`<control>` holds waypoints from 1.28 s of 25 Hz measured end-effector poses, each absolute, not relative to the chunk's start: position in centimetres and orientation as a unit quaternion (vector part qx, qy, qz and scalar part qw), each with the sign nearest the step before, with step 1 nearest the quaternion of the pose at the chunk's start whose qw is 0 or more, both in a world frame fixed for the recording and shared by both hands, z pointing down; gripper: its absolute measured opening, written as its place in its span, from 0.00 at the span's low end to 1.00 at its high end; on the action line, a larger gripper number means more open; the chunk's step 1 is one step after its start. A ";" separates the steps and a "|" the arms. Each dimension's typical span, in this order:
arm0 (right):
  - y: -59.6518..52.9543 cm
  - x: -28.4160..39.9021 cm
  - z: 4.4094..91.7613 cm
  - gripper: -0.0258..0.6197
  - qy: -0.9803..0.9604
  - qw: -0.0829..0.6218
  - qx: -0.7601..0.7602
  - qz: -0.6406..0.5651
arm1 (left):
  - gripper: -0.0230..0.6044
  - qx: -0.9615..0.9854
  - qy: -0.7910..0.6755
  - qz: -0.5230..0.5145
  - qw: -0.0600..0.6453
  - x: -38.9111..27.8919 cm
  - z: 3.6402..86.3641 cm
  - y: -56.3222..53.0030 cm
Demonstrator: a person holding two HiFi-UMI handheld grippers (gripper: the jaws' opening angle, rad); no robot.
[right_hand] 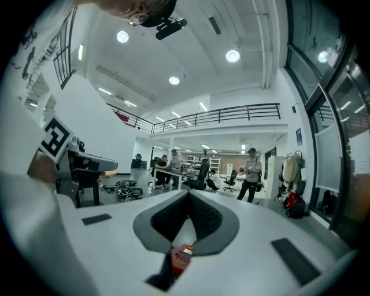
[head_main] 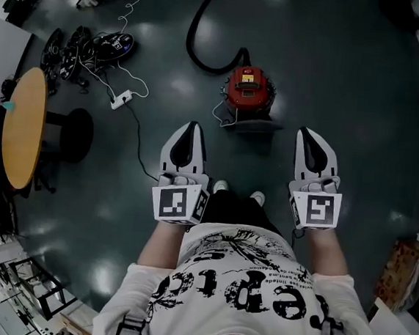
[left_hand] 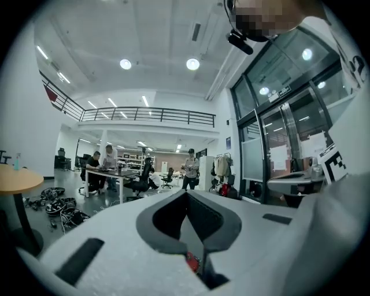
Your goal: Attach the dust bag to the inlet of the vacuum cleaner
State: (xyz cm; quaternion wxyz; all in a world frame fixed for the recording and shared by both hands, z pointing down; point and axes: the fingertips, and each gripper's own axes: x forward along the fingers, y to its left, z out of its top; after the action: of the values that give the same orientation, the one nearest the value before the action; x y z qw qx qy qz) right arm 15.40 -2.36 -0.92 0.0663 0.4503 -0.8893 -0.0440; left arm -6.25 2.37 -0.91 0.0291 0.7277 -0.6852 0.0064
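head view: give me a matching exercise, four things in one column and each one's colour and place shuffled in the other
Things:
1. vacuum
2. hose
3. table
4. power strip

Colour and place:
A. black, curving over the floor at the top
B. white, on the floor between table and vacuum
C. red, on the floor near the middle
D. wood-coloured and round, at the left edge

Pairs: 1-C, 2-A, 3-D, 4-B
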 end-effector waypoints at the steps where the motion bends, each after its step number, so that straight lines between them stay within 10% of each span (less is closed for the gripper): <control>1: -1.6 15.2 -1.1 0.04 -0.888 0.064 0.453 -0.040 | 0.04 0.730 -0.683 0.002 0.029 -6.6 -1.2 3.1; 32: 9.9 7.2 -3.6 0.04 -0.857 0.024 0.514 -0.016 | 0.04 0.797 -0.604 -0.035 0.007 -14.3 -5.0 11.1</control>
State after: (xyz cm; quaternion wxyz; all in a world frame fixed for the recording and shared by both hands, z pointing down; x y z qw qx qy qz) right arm 7.20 9.91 -3.56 0.0238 0.5142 -0.8572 -0.0159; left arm -14.27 11.10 -4.96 0.0067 0.7965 -0.6036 -0.0351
